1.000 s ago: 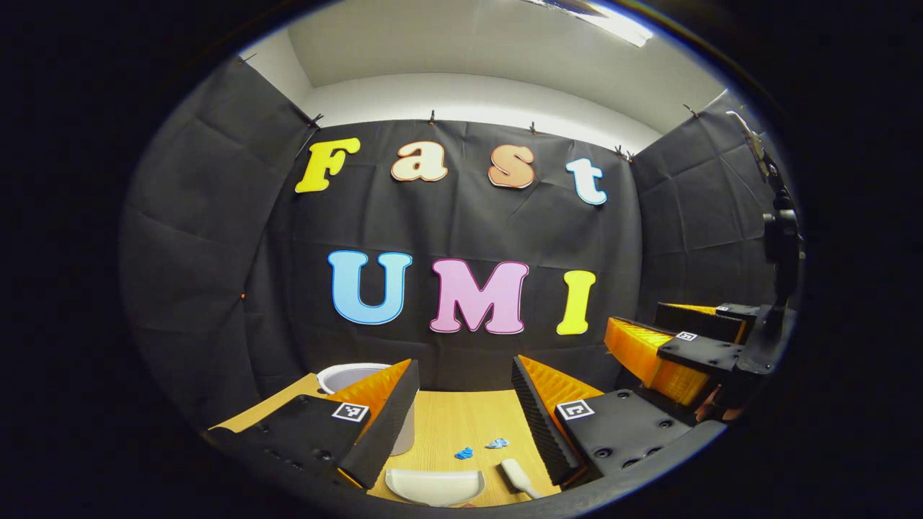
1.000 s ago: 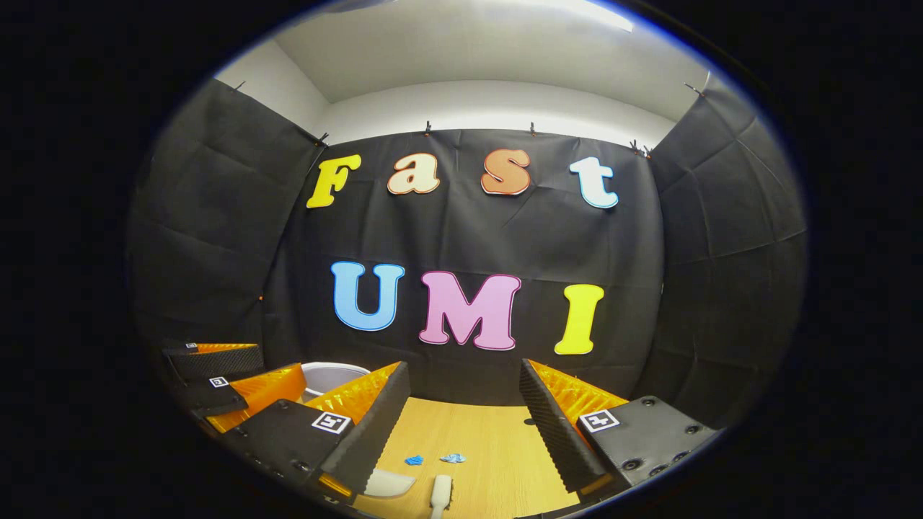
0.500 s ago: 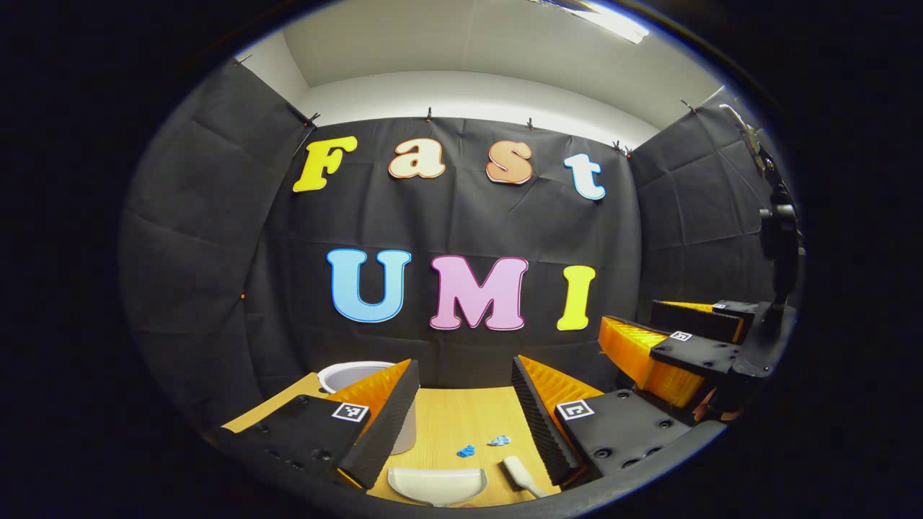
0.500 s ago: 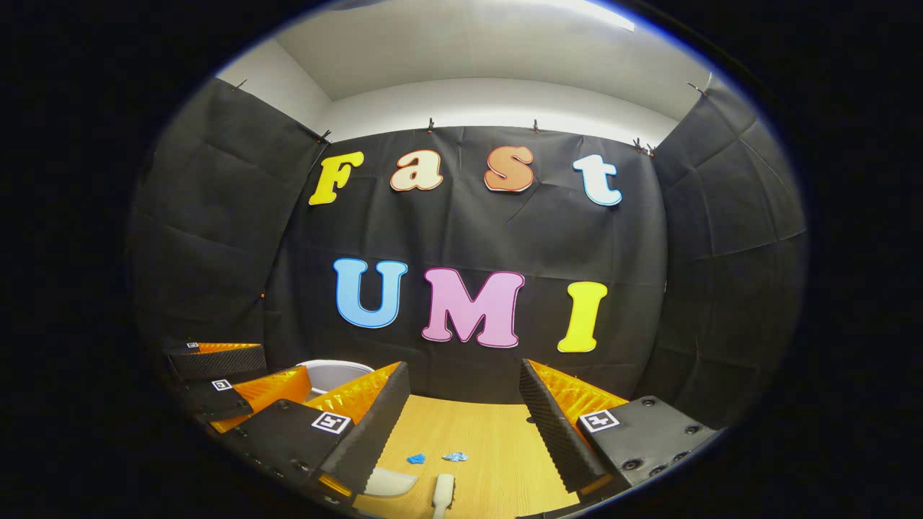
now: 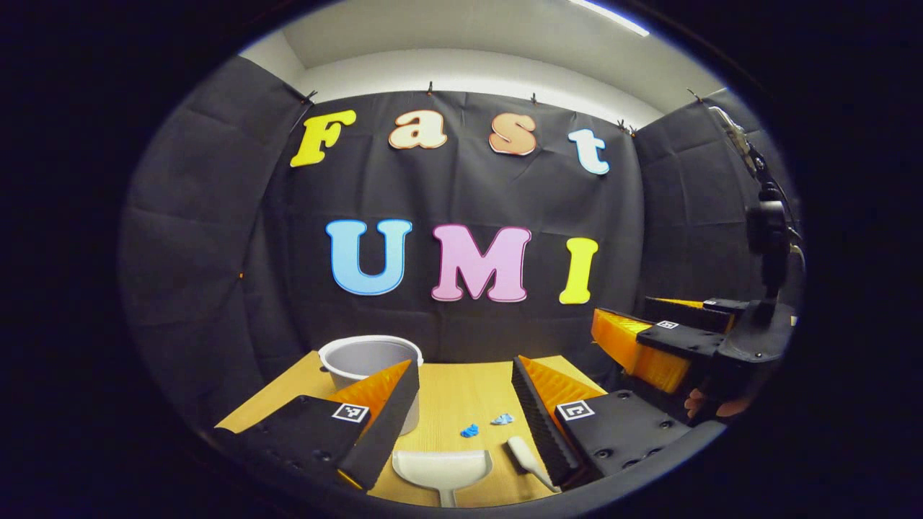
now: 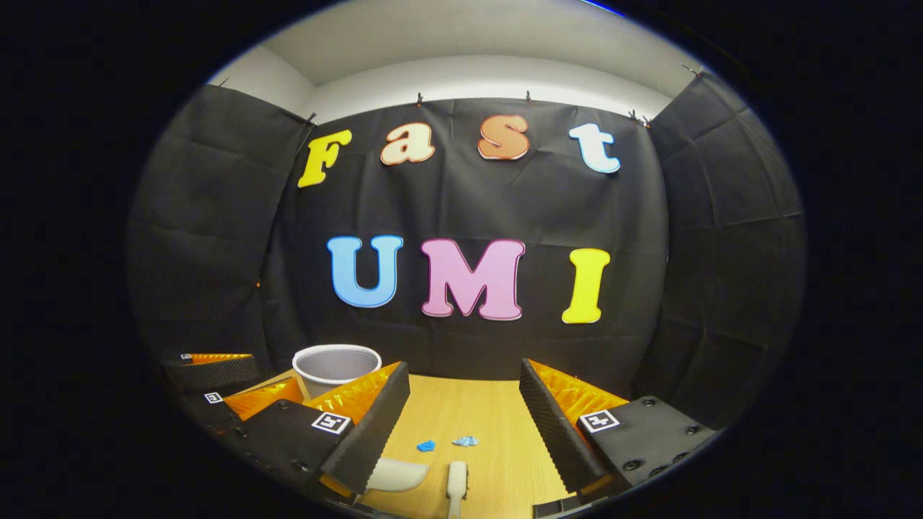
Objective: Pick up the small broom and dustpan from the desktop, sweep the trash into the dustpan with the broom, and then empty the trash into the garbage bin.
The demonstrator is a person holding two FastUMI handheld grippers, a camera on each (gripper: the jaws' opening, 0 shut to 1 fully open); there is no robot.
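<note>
A white dustpan (image 5: 441, 467) lies on the wooden desktop (image 5: 461, 396) near the front edge, its handle toward me. To its right lies the small white broom (image 5: 530, 463). Two blue scraps of trash (image 5: 470, 431) (image 5: 502, 419) sit just beyond them. My left gripper (image 5: 461, 422) hangs open above the dustpan, nothing between its fingers. The right gripper view shows the broom (image 6: 456, 481) below my open right gripper (image 6: 463, 425), the dustpan (image 6: 395, 476) partly behind its left finger, and the trash (image 6: 427, 445) (image 6: 466, 440) farther on.
A grey garbage bin (image 5: 369, 360) stands at the desktop's back left, also the bin (image 6: 336, 366) in the right gripper view. The right gripper and a hand (image 5: 710, 404) appear at the right of the left gripper view; the left gripper (image 6: 231, 389) appears at the far left of the other.
Both views have tipped downward and the grippers have come lower toward the desktop. More of the bin, the dustpan with its handle, and the broom have come into sight.
</note>
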